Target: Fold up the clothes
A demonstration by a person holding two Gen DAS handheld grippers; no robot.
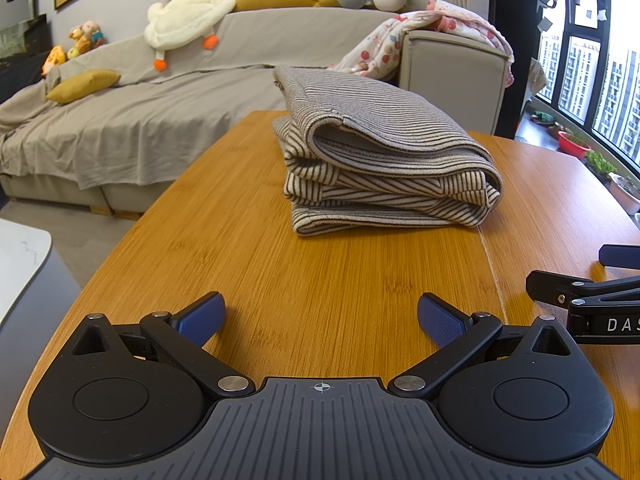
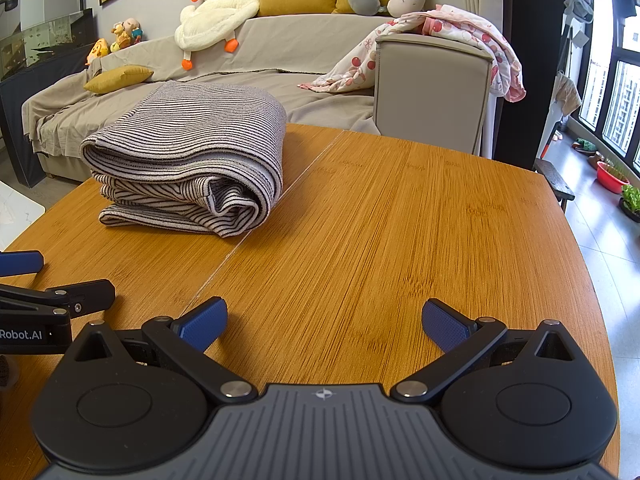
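Observation:
A striped grey and cream garment (image 1: pixel 380 152) lies folded in a thick stack on the wooden table (image 1: pixel 320 280), ahead of my left gripper (image 1: pixel 320 316). The left gripper is open and empty, low over the table, well short of the stack. In the right wrist view the same folded garment (image 2: pixel 188 160) lies at the far left of the table (image 2: pixel 400 240). My right gripper (image 2: pixel 324 324) is open and empty, to the right of the stack. Each gripper shows at the edge of the other's view.
A grey covered sofa (image 1: pixel 140 120) with yellow cushions, a plush goose (image 1: pixel 188 4) and a floral blanket (image 2: pixel 440 40) stands behind the table. Windows and potted plants (image 2: pixel 628 196) are at the right. A white marble surface (image 1: pixel 20 256) lies at the left.

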